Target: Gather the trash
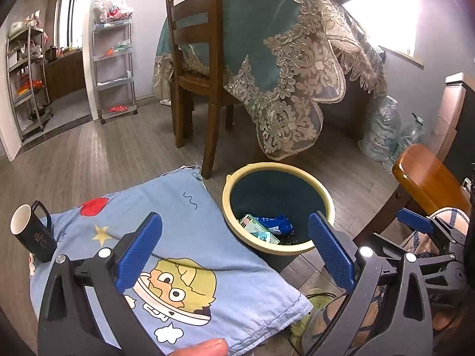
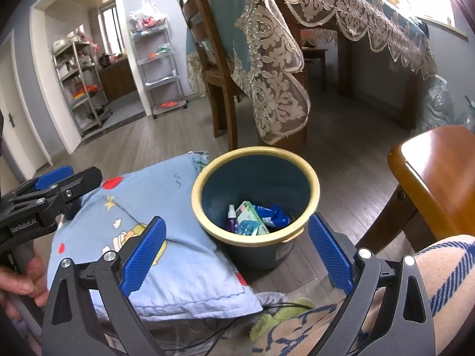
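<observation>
Trash (image 2: 255, 218) sits at the bottom of the bin (image 2: 308, 175) in front of you: a crumpled blue wrapper (image 1: 274, 224), a pale green carton (image 2: 251, 213), a small teal blister pack (image 2: 246, 227) and a little white-capped spray bottle (image 2: 231, 212) with a purple body, all heaped against one side. That bin is dark blue inside with a cream rim, and it stands on the wood floor (image 1: 98, 154) just beside the blue cartoon-print cloth (image 1: 190, 264), its rim touching the cloth's edge. On the far left corner of the cloth stands a black mug (image 1: 31, 233), white inside; you cannot tell whether anything is in it. Your left gripper (image 1: 234, 249) hovers over the cloth and bin with its blue pads spread wide and nothing between them. Your right gripper (image 2: 236, 246) is likewise spread wide and holds nothing, pointed at the bin from above
</observation>
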`<control>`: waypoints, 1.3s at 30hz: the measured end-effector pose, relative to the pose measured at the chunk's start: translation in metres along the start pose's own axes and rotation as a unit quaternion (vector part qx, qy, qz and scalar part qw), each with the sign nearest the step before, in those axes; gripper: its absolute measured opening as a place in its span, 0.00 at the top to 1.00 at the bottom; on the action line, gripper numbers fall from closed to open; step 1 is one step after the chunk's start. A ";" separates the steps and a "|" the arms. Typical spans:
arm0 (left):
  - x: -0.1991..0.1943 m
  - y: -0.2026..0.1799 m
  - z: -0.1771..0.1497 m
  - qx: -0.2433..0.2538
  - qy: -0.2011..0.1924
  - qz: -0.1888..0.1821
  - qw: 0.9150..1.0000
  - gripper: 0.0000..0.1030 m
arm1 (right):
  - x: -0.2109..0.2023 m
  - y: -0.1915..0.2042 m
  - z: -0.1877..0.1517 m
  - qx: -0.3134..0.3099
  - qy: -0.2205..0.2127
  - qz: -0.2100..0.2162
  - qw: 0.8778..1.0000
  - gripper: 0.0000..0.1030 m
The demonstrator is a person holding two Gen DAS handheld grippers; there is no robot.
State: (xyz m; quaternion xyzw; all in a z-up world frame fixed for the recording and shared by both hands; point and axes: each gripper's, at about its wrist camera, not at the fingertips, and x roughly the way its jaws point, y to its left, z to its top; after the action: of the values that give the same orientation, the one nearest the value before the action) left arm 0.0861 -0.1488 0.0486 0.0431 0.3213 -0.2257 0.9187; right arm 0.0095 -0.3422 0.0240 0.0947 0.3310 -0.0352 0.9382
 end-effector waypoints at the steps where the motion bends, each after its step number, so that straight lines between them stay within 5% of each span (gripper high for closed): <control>1: 0.000 -0.001 0.000 0.001 0.000 -0.001 1.000 0.06 | 0.000 0.000 0.000 0.000 0.001 0.000 1.000 0.07; 39: 0.002 -0.004 -0.001 0.005 0.002 -0.005 1.000 0.06 | 0.001 0.000 0.000 0.001 0.002 0.001 1.000 0.07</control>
State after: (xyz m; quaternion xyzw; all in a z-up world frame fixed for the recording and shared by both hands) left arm 0.0847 -0.1532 0.0465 0.0463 0.3222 -0.2314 0.9168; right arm 0.0106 -0.3426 0.0229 0.0958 0.3330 -0.0339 0.9374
